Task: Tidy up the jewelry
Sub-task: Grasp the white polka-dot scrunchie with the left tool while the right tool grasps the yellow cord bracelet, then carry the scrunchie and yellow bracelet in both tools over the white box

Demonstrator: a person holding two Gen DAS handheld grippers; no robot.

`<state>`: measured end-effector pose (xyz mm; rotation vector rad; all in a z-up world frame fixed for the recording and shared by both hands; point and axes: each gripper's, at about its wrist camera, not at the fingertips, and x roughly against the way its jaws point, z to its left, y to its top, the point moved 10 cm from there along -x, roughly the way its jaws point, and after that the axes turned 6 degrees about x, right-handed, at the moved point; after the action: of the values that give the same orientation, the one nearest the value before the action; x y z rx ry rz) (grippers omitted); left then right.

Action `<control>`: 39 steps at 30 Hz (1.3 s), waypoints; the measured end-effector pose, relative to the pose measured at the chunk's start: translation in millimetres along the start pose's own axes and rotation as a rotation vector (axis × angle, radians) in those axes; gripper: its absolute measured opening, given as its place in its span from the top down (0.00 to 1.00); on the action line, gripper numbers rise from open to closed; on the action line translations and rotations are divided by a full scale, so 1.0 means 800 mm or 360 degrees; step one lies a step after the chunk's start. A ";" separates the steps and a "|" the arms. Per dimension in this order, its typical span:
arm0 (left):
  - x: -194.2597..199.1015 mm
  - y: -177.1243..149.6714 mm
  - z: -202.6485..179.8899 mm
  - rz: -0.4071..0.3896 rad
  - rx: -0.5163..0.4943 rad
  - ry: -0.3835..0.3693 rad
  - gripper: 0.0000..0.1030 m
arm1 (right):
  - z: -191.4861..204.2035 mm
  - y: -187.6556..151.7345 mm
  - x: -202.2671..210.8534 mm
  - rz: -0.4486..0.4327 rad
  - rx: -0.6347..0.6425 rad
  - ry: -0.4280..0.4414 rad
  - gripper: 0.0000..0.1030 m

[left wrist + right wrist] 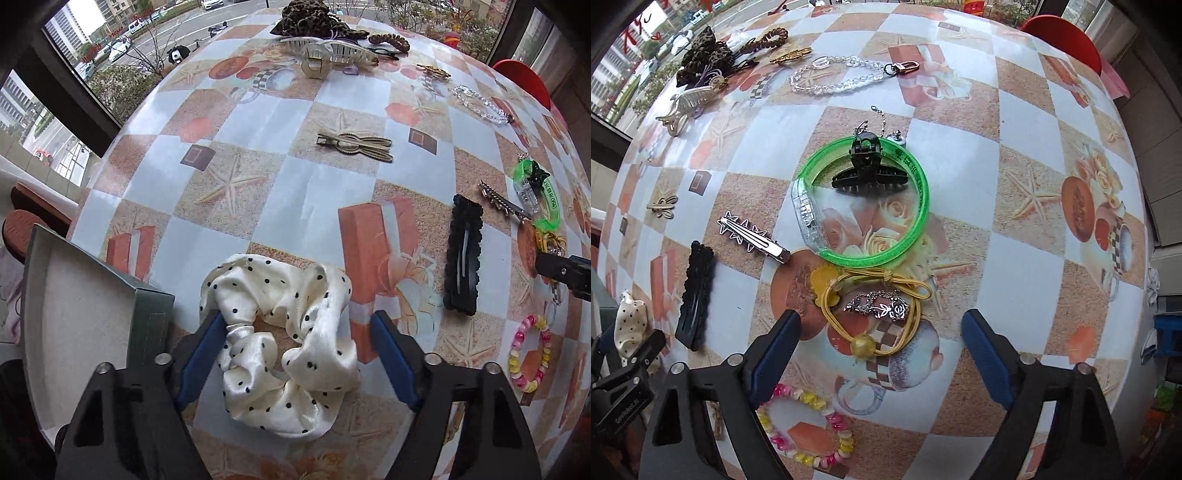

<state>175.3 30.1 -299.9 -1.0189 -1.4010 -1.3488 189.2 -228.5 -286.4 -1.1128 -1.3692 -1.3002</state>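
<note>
On the table (258, 110), the scrunchie (284, 339) lies just right of the box (85, 314). The snap clip (463, 254) lies further right, and beyond it the bangle (864, 199) rings a claw clip (868, 173).

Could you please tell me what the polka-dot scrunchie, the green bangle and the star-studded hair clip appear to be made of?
Polka-dot scrunchie: likely satin-type fabric; it is glossy, with soft gathered folds.
Green bangle: probably translucent plastic or acrylic; the tablecloth pattern shows through its clearer section and the rim glows neon.
Star-studded hair clip: seemingly polished metal; it is silvery with bright reflections.
</note>
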 end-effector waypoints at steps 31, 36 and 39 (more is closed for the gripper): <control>0.118 -0.048 -0.021 -0.0109 0.0014 -0.0161 0.79 | -0.001 -0.074 0.102 -0.0095 -0.0121 0.0420 0.86; 0.136 -0.075 -0.021 -0.0091 0.0011 -0.0168 0.79 | 0.000 -0.101 0.111 -0.0063 -0.0084 0.0408 0.86; 0.142 -0.091 -0.021 -0.0065 0.0015 -0.0171 0.79 | 0.004 -0.118 0.108 -0.0026 -0.0067 0.0405 0.86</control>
<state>78.0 5.4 -208.1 -1.0757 -1.5135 -1.3325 81.0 -227.3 -217.7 -0.9290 -1.1692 -1.4346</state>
